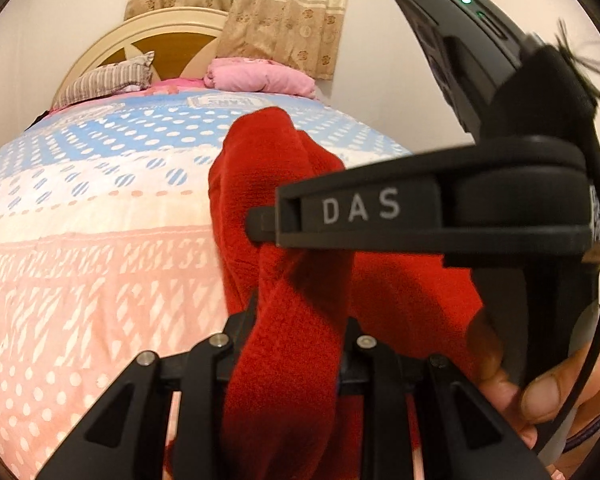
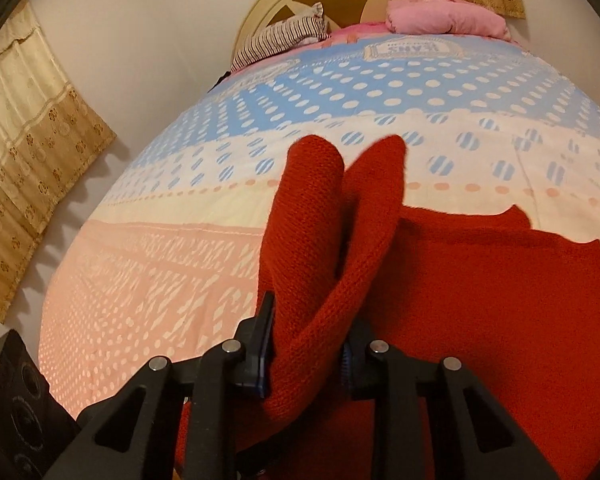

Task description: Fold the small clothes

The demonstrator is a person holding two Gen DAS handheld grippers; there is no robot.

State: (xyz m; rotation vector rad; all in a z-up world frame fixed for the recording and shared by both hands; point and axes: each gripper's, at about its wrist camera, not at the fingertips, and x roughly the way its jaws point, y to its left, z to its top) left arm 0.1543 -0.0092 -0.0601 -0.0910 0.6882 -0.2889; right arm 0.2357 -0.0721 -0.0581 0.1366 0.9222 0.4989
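A red knit garment (image 1: 284, 360) is bunched up above the bed, and part of it lies spread flat at the right (image 2: 500, 300). My left gripper (image 1: 296, 332) is shut on a thick fold of it that rises between the fingers. My right gripper (image 2: 306, 340) is shut on a neighbouring fold, whose two peaks stand up past its fingers. In the left wrist view the right gripper's black body (image 1: 380, 208), marked DAS, comes in from the right with its tip against the red cloth, and a hand (image 1: 540, 392) holds it.
The bed's quilt (image 2: 180, 260) runs in pink, cream and blue dotted bands. A striped pillow (image 2: 284, 40) and a pink pillow (image 2: 444, 16) lie by the cream headboard (image 1: 112, 44). Beige curtains (image 2: 28, 140) hang at the left wall and behind the bed.
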